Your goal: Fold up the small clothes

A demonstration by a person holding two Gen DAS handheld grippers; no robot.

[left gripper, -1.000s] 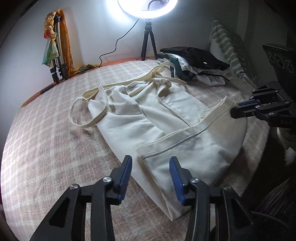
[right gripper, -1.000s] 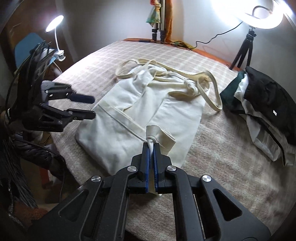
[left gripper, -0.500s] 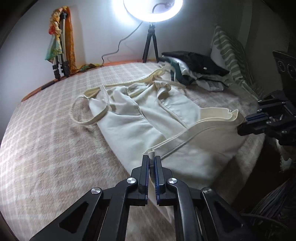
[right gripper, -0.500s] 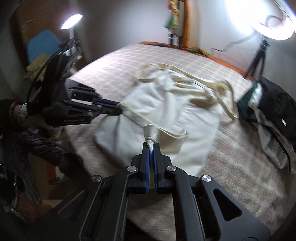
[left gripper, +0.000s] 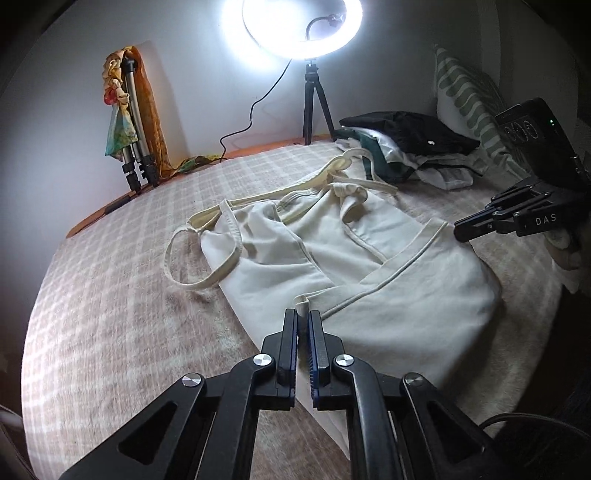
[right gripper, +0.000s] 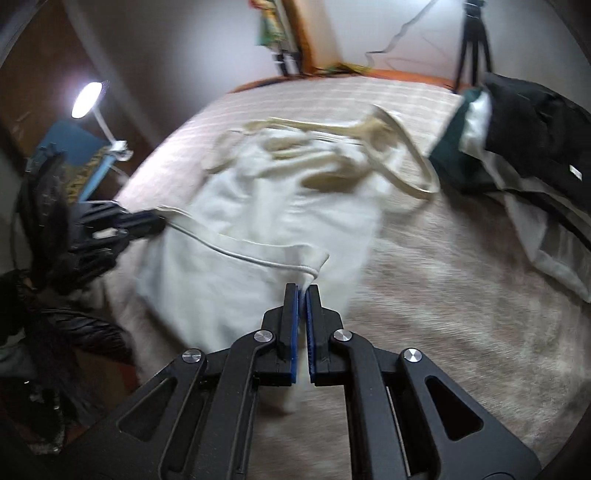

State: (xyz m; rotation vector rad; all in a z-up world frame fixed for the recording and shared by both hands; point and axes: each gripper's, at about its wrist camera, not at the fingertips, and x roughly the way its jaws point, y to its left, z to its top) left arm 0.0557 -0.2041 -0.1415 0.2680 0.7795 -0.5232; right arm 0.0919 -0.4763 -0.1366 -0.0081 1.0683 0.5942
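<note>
One cream garment [left gripper: 332,266] lies mid-bed [left gripper: 110,314], its hem folded up. Two grippers pinch that hem's corners: left gripper [left gripper: 303,321] at six o'clock, right gripper [right gripper: 303,295] likewise. One clothes pile [left gripper: 406,147] sits at two o'clock. Only the right view shows the desk lamp [right gripper: 86,99].

The white letters "DAS" stand on the black body of the right tongs [left gripper: 466,229], seen from the left wrist view.

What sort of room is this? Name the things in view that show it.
Probably a bedroom set up for filming: a bed with a checked blanket, a striped pillow and clothes pile, lit by a ring light.
</note>
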